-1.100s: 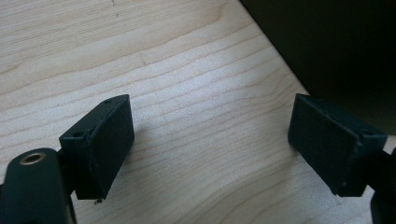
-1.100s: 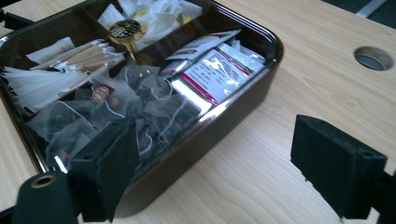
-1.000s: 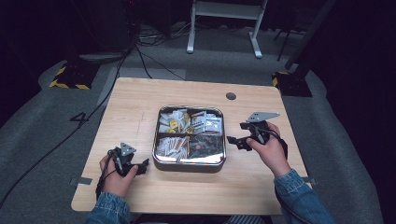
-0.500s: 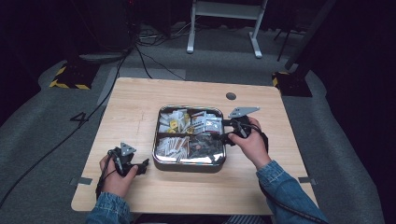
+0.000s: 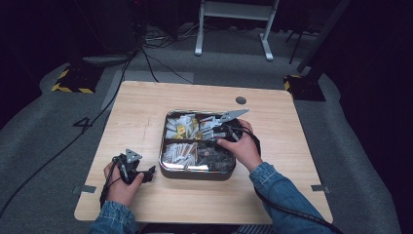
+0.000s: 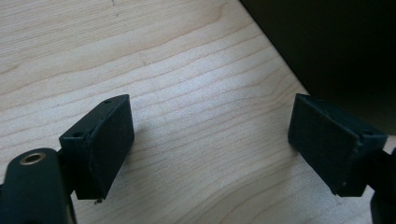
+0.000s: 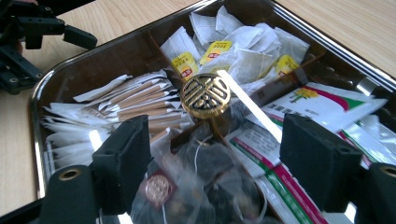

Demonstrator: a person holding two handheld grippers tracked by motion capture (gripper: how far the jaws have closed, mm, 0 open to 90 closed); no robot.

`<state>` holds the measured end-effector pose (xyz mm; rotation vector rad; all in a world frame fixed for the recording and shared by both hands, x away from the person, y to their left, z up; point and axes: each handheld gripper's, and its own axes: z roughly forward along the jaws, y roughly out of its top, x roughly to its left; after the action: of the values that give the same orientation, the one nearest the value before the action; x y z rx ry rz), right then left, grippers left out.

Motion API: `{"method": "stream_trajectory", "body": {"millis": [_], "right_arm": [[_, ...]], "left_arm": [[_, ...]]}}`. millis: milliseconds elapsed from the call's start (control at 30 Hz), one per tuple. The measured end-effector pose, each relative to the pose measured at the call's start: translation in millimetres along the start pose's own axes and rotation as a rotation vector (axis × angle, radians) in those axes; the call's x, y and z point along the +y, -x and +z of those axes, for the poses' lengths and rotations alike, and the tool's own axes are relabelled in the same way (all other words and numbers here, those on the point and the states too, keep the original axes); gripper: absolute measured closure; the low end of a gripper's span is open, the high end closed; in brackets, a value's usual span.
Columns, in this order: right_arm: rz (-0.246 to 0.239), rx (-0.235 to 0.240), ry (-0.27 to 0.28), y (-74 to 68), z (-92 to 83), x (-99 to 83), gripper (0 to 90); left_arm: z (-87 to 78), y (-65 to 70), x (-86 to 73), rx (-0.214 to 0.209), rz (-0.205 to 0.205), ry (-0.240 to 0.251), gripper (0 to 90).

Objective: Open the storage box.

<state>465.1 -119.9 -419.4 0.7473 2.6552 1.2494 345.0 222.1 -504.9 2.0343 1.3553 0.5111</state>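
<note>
The right gripper [image 5: 217, 132] has come in from the open table beside the tin [image 5: 167, 168] and now hangs over its middle, jaws spread wide with nothing between them. In the right gripper view the round gold knob [image 7: 205, 94] at the centre of the tin's dividers sits just ahead of the jaws and between their lines. Directly under them lies a clear mesh tea bag [image 7: 205, 182] with a small reddish tag. Yellow-tagged paper tea bags [image 7: 243, 51] fill the compartment beyond the knob, brown stick packets [image 7: 135, 105] lie ahead of the left jaw, and flat green-and-red sachets [image 7: 299, 140] run beneath the right jaw.

That move looks like the start of a pick: the tool is placed to drop onto something, most likely the mesh bag or the knob (which one I cannot tell yet).

The left gripper [image 5: 138, 174] rests on the table [image 6: 187, 93] near the tin's corner, its jaws also wide apart and empty.
</note>
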Motion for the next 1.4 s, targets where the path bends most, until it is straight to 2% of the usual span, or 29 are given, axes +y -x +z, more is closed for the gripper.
{"method": "stream_trajectory", "body": {"millis": [100, 133, 267, 333, 367, 433, 533, 900, 1400], "right_arm": [[-0.013, -0.001, -0.005, -0.3, 7.4, 0.6, 28.1], [-0.014, 0.001, -0.015, -1.4, 13.8, 1.7, 32.9], [-0.024, 0.001, -0.025, -4.7, 26.5, 5.5, 39.6], [-0.045, -0.014, -0.028, -6.3, 33.1, 6.7, 46.2], [-0.054, -0.019, -0.031, -7.2, 36.1, 6.9, 52.2], [-0.077, -0.041, -0.022, -9.3, 40.6, 7.1, 55.5], [-0.080, -0.065, 0.005, -11.9, 45.2, 6.4, 55.9], [-0.080, -0.068, 0.007, -11.7, 44.9, 5.3, 58.1], [-0.053, -0.090, 0.012, -14.5, 44.5, 5.3, 58.4]], "left_arm": [[0.0, 0.0, 0.0, 0.000, 0.000, 0.000, 14.9], [0.0, 0.0, 0.0, 0.000, 0.000, 0.000, 14.9], [0.0, 0.0, 0.0, 0.000, 0.000, 0.000, 14.9], [0.0, 0.0, 0.0, 0.000, 0.000, 0.000, 14.9], [0.0, 0.0, 0.0, 0.000, 0.000, 0.000, 14.8], [0.0, 0.0, 0.0, 0.000, 0.000, 0.000, 14.9], [0.0, 0.0, 0.0, 0.000, 0.000, 0.000, 14.9], [0.1, 0.8, -0.2, -0.008, 0.009, 0.001, 15.2], [0.1, 0.6, 0.0, -0.012, 0.010, 0.000, 14.9]]}}
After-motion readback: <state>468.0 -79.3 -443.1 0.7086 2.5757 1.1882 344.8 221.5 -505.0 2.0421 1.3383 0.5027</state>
